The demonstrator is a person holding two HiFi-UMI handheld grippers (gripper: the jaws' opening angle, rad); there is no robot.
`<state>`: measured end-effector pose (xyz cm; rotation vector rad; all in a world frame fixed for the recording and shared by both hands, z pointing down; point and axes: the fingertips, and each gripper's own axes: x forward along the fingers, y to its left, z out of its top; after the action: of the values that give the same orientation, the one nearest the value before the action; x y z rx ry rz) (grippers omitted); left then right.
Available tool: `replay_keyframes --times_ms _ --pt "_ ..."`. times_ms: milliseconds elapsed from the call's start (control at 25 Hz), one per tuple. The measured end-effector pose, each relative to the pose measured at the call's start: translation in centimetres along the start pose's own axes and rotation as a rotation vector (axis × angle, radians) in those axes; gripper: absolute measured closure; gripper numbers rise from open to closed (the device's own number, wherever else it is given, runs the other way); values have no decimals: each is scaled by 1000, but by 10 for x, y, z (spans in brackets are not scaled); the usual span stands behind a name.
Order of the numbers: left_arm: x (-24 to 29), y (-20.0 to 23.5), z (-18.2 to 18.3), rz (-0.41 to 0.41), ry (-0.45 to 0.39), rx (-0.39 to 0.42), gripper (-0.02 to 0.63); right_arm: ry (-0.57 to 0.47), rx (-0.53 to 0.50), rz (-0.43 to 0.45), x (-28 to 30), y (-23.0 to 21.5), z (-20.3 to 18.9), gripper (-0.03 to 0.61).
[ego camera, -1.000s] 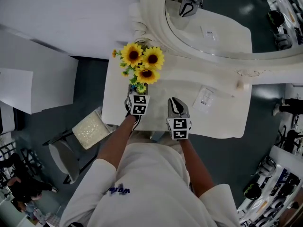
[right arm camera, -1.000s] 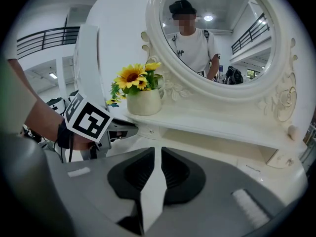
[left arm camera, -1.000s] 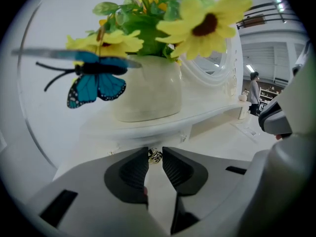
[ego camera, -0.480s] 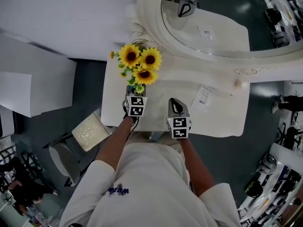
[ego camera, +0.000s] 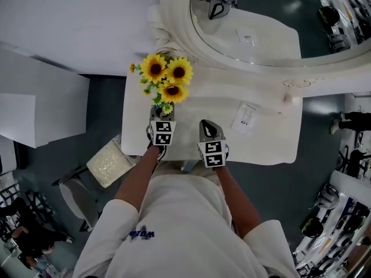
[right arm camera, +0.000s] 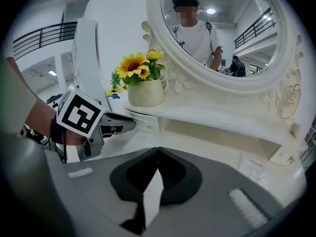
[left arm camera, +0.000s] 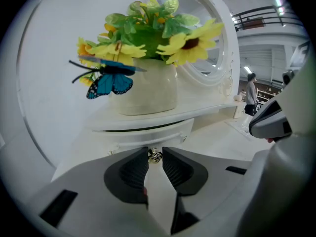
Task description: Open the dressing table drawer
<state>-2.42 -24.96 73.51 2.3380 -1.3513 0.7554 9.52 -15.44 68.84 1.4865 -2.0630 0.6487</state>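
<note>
room: bright hall; white dressing table (ego camera: 272,149) with oval mirror (ego camera: 261,22) against a white wall
drawer (left arm camera: 148,135): small one in the raised shelf at the table's left end, right under the vase (left arm camera: 145,90) of sunflowers (ego camera: 162,77); front looks flush, so judged not yet open
knob (left arm camera: 155,156): tiny metal ball on the drawer front
left gripper (left arm camera: 154,152): jaws narrow, tips pinched on the knob
right gripper (right arm camera: 157,151): jaws fully together, nothing in them, hovering over bare tabletop just beside the left
step: pull the drawer out
how: draw straight back along the drawer's line, level, slow; tiny round knob can likely slip, so keep the pinch firm
watch: no lifting or twisting; the vase and blue butterfly (left arm camera: 109,83) sit directly above
right's job: stay clear of the pull path
</note>
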Motion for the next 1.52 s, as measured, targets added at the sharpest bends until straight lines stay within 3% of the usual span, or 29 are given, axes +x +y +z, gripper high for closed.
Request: replay_keyframes --times_ms 560,1520 --pt "-4 -2 -5 -1 4 -16 520 118 28 -24 6 -3 -37 566" --pt "-14 -5 -13 -4 19 -33 520 108 20 -16 3 4 -42 566"
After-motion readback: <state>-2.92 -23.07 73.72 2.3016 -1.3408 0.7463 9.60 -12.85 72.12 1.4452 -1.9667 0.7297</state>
